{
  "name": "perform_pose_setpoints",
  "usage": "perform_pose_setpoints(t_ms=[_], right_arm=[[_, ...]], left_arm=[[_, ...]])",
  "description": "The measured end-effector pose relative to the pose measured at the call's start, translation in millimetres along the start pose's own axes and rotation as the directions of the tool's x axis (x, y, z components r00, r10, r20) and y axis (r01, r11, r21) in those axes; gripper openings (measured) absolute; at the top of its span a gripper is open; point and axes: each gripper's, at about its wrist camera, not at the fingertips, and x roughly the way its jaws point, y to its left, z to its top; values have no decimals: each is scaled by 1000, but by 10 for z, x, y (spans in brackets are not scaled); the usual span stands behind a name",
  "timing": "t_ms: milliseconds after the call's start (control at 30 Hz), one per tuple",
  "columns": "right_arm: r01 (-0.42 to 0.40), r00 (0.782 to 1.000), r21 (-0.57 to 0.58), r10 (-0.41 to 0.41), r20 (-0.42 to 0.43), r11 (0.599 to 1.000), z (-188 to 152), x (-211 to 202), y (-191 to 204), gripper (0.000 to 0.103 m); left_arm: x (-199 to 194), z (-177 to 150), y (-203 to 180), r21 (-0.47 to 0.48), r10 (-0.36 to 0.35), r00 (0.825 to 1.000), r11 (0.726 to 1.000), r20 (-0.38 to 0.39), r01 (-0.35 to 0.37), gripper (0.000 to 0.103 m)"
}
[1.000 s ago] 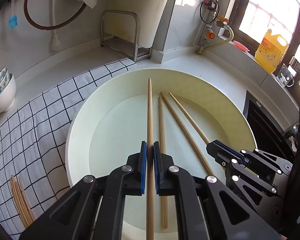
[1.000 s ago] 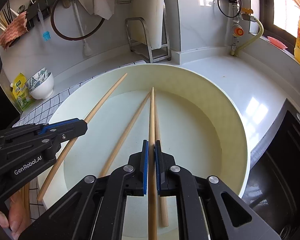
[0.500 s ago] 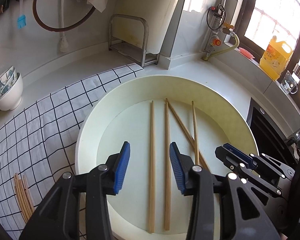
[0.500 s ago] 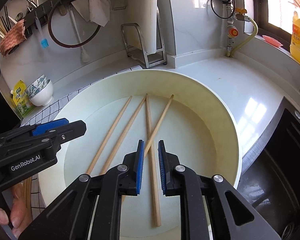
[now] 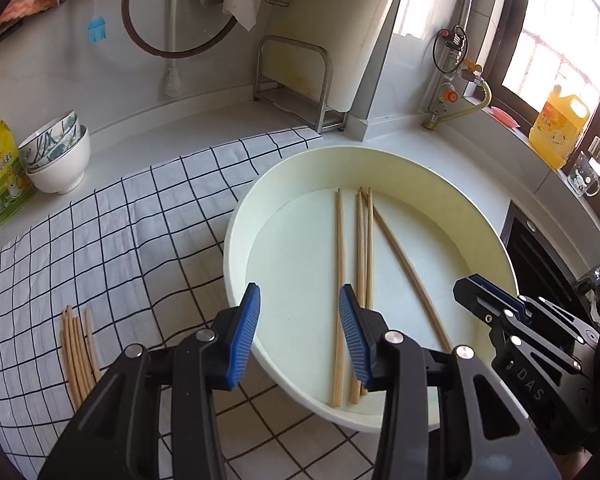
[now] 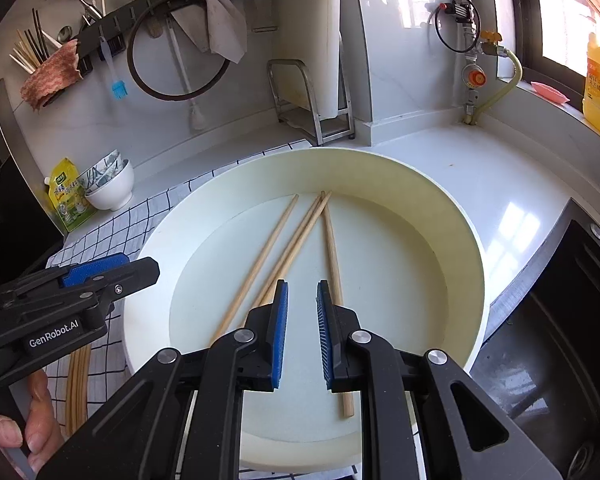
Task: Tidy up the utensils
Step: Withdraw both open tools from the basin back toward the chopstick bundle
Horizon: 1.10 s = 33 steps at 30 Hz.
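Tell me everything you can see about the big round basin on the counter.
The wide, shallow, cream-coloured round basin looks like plastic or enamel, with a low sloping wall and a flat paler bottom. It sits upright on the white counter, its near-left edge over the black-and-white checked cloth. Four wooden chopsticks lie loose on its bottom, two crossing. Neither pair of tongs touches it.

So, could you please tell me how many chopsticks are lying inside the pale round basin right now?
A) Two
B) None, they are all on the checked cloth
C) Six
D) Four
D: the left wrist view shows four chopsticks lying loose on the floor of the basin, one apart, two side by side and one slanting across, while a separate bundle lies on the checked cloth outside it.
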Motion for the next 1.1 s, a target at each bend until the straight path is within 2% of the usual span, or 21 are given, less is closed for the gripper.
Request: perform_pose_setpoints(t_ms=[300,467,867,967,1100], right_arm=[[-79,997,-21,79,-2,997,-250,-199,251,15],[-141,990,-46,142,20,989,-331,-380,427,21],[-250,965,-138,258,40,958,-474,-785,737,28],[-273,958,-157,283,46,949,-478,-857,833,28],[-295,949,-177,310,63,939,-462,-944,932,36]], left_arm=[[-361,-331,263,-59,56,998,997,5,-55,41],[-671,-477,369,-90,105,994,991,30,-102,45],[-1306,-870,652,-166,235,970,960,53,-224,46],[-1474,-933,723,-190,258,964,952,69,-241,50],[-1620,-970,770,-196,280,957,946,81,-260,52]])
